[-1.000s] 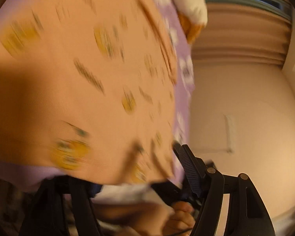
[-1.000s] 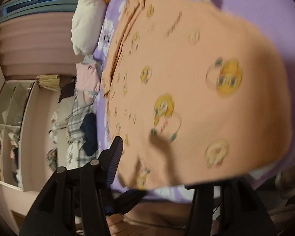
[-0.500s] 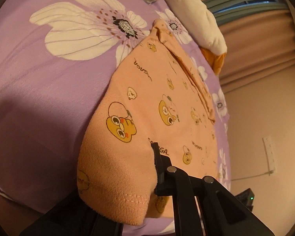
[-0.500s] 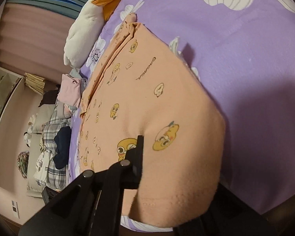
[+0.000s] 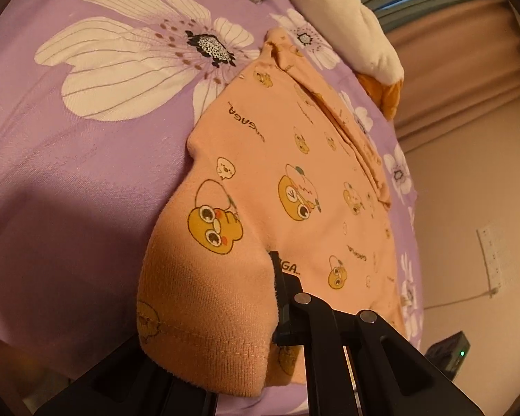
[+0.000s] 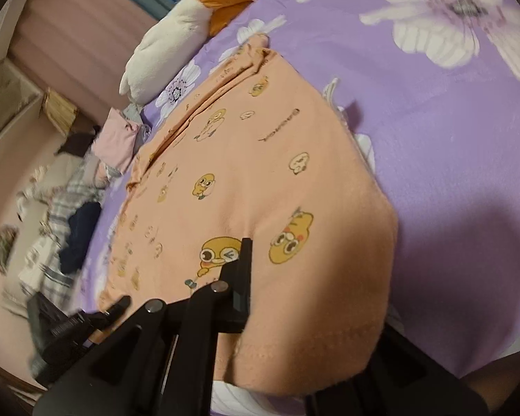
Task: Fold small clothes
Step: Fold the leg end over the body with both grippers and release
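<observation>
A small peach garment printed with yellow cartoon ducks lies spread on the purple flowered bedsheet; it also shows in the right wrist view. My left gripper is shut on its near hem corner, which bunches over the left finger. My right gripper is shut on the other near hem corner, which drapes over the right finger. Both hold the hem just above the bed's near edge.
A white and orange plush toy lies at the far end of the bed. Folded pink clothes and a plaid pile sit beyond the garment. A small black device is at the right.
The garment was up in the air and blurred a second ago. It has been brought down and laid flat on the sheet. Both grippers stay shut on the hem.
</observation>
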`<state>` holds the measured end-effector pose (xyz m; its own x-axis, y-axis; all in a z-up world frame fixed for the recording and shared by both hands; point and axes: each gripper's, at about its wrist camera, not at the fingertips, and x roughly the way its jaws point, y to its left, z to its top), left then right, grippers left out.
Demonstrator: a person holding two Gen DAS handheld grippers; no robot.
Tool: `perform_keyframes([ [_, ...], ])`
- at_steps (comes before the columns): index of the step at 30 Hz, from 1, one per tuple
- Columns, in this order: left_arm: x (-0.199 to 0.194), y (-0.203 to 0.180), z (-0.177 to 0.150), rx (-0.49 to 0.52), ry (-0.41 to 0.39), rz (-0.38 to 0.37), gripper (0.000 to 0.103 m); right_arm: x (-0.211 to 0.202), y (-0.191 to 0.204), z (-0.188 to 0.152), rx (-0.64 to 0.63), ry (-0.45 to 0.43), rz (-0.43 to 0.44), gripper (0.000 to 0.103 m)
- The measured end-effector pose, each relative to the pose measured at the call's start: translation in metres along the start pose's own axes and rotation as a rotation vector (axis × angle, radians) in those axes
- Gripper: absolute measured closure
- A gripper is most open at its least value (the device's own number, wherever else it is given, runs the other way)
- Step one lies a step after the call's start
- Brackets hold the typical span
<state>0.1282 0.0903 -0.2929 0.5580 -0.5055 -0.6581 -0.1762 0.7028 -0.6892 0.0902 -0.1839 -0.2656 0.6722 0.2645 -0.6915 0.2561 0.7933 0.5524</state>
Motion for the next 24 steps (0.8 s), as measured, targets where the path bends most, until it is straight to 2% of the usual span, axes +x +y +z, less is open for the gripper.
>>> perform_keyframes([
  [3, -0.001, -0.013, -0.001, 0.065, -0.005, 0.059, 0.095, 0.000, 0.007, -0.001, -0.042, -0.010, -0.044, 0.103],
  [5, -0.002, -0.023, 0.005, 0.058, 0.014, 0.092, 0.099, 0.000, 0.007, 0.009, 0.027, 0.035, -0.050, 0.103],
  [6, -0.005, -0.028, 0.010, 0.068, 0.013, 0.096, 0.099, -0.001, 0.004, 0.015, 0.081, 0.060, -0.026, 0.098],
  [9, -0.021, -0.055, 0.036, 0.153, -0.045, 0.076, 0.099, -0.008, -0.005, 0.042, 0.206, 0.062, 0.120, 0.098],
  [13, -0.031, -0.095, 0.087, 0.189, -0.119, 0.000, 0.099, -0.027, 0.016, 0.091, 0.172, -0.024, 0.185, 0.098],
  [14, -0.028, -0.103, 0.100, 0.198, -0.133, 0.004, 0.099, -0.028, 0.024, 0.105, 0.165, -0.039, 0.214, 0.098],
  [16, -0.012, -0.121, 0.128, 0.223, -0.164, 0.077, 0.099, -0.022, 0.040, 0.133, 0.137, -0.059, 0.239, 0.098],
  [19, 0.013, -0.136, 0.156, 0.256, -0.163, 0.070, 0.099, 0.007, 0.056, 0.181, 0.105, -0.066, 0.190, 0.098],
  [21, 0.035, -0.142, 0.175, 0.268, -0.171, 0.111, 0.099, 0.030, 0.061, 0.206, 0.100, -0.059, 0.174, 0.098],
  [24, 0.077, -0.143, 0.210, 0.266, -0.144, 0.135, 0.099, 0.070, 0.059, 0.244, 0.112, -0.021, 0.155, 0.098],
])
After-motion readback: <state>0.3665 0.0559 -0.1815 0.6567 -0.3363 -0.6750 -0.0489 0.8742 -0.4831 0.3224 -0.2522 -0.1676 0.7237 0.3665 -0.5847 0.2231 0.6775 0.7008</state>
